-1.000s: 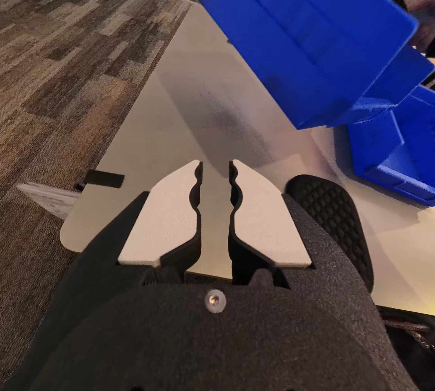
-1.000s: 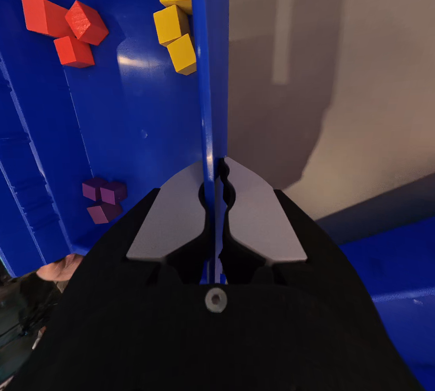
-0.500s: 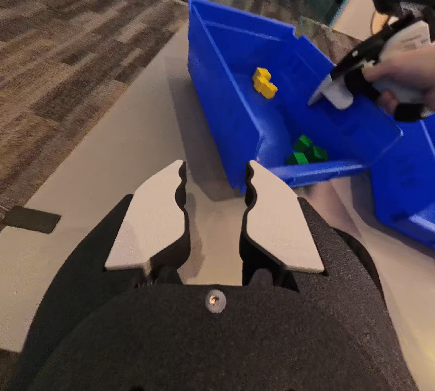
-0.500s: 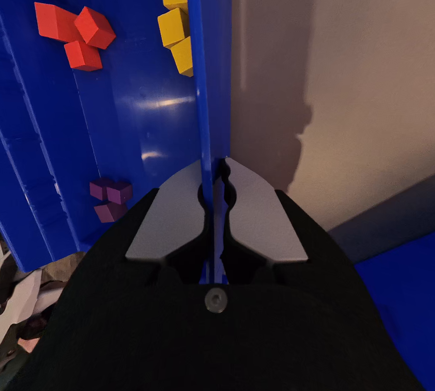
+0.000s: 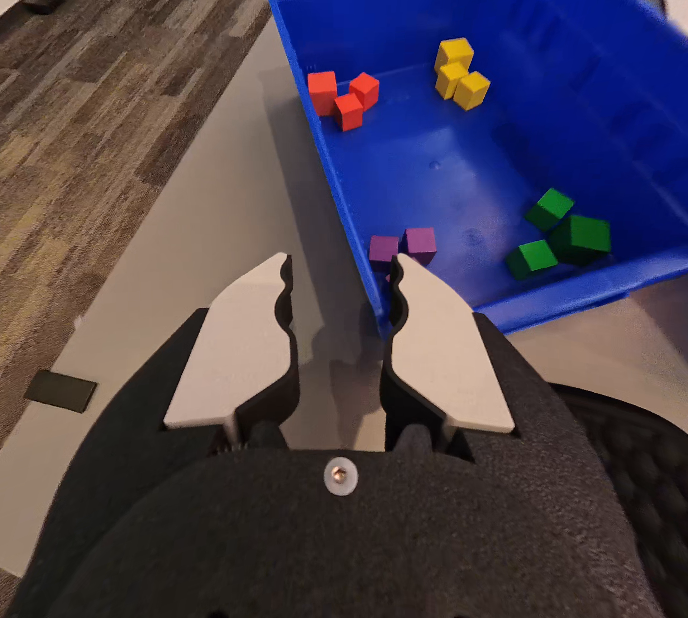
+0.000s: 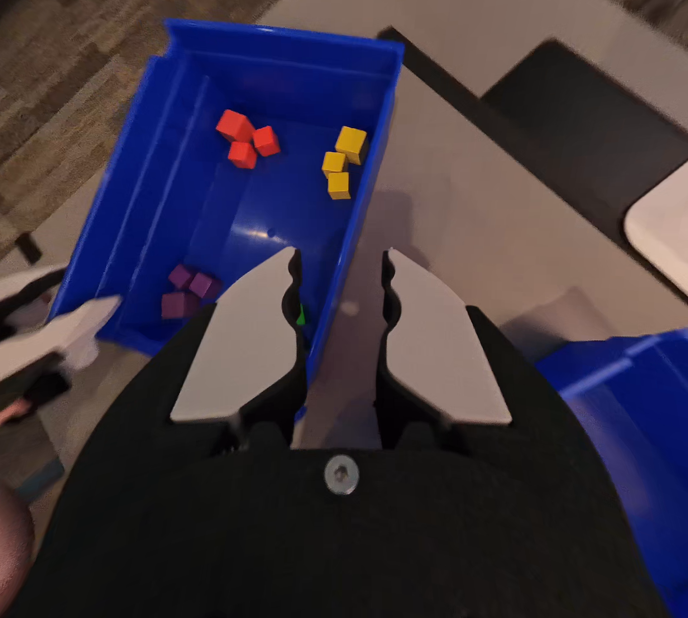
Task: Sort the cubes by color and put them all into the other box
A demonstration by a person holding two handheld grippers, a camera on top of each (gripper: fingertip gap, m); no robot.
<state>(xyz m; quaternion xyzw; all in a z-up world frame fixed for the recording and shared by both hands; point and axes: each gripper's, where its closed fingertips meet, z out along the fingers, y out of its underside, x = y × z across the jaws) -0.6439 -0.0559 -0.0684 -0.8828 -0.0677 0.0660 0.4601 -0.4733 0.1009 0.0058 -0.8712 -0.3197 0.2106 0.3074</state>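
Observation:
A blue box (image 5: 335, 168) (image 6: 350, 228) rests on the pale table. Inside it the cubes lie in groups by colour: red cubes (image 5: 344, 99) (image 6: 247, 140), yellow cubes (image 5: 459, 73) (image 6: 342, 162), purple cubes (image 5: 404, 246) (image 6: 188, 289) and green cubes (image 5: 558, 235); in the right wrist view only a sliver of green (image 6: 300, 315) shows behind a finger. My left gripper (image 5: 339, 261) is open and empty at the box's near left corner. My right gripper (image 6: 339, 254) is open and empty, its jaws astride the box's right wall without gripping it.
A second blue box (image 6: 614, 388) stands at the right. The left gripper also shows in the right wrist view (image 6: 67, 332), by the box's near left corner. A black chair back (image 6: 580, 123) stands beyond the table. Patterned carpet (image 5: 93, 116) lies past the table's left edge.
The right gripper has let go of the box wall and opened, pulling back. The box, held tilted up before, now rests flat on the table. The left gripper has opened wider and moved toward it.

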